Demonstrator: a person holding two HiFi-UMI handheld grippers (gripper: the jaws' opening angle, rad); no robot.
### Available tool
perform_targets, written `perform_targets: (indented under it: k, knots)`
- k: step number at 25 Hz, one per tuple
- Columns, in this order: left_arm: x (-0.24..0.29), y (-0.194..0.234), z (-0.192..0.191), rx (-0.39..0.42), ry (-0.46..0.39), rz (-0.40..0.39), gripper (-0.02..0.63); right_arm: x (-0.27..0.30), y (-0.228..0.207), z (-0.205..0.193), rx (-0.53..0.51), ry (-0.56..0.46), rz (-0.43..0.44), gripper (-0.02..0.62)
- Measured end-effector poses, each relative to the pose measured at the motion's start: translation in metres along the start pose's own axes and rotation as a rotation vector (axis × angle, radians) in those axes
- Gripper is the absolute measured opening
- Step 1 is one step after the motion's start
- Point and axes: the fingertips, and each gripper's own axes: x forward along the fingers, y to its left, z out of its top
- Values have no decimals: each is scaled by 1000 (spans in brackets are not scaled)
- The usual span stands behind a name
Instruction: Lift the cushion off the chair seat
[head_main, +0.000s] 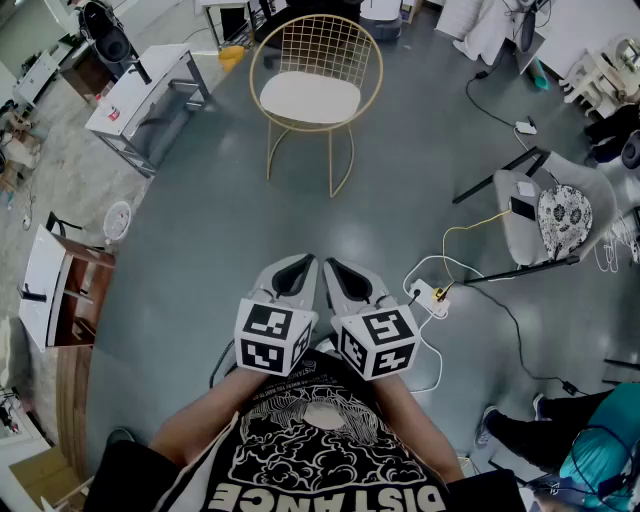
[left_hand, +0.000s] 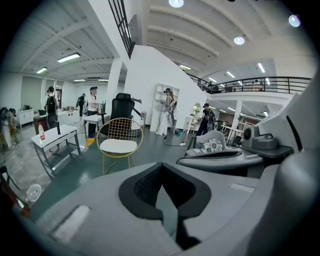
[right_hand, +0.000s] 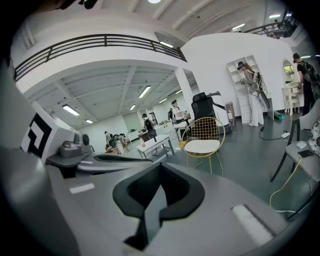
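A gold wire chair (head_main: 312, 85) stands on the grey floor well ahead of me, with a white round cushion (head_main: 308, 97) lying flat on its seat. Both grippers are held close to my chest, side by side and far short of the chair. The left gripper (head_main: 298, 268) is shut with nothing in it, and so is the right gripper (head_main: 338, 270). From the left gripper view the cushion (left_hand: 118, 146) sits far beyond the shut jaws of the left gripper (left_hand: 167, 200). The right gripper view shows the cushion (right_hand: 203, 146) to the right of and beyond the right gripper (right_hand: 152, 200).
A white table (head_main: 150, 95) stands left of the chair. At right are a grey chair (head_main: 530, 220) with a patterned pillow (head_main: 562, 218), and a power strip (head_main: 427, 296) with cables on the floor. A wooden stand (head_main: 60, 290) is at left, a person (head_main: 580, 440) at bottom right.
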Motion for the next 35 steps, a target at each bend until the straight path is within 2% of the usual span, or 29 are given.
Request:
perform_targets:
  k: [11, 17, 26, 35]
  knots:
    - [20, -6, 4, -8, 14, 6, -9, 2, -20, 0, 28, 2, 14, 0]
    - [43, 9, 11, -38, 30, -11, -9, 23, -37, 10, 38, 19, 1, 0]
    - [87, 57, 44, -67, 51, -61, -9, 82, -60, 43, 47, 45, -47, 0]
    - [107, 130, 81, -57, 70, -168, -8, 155, -44, 81, 45, 60, -131, 0]
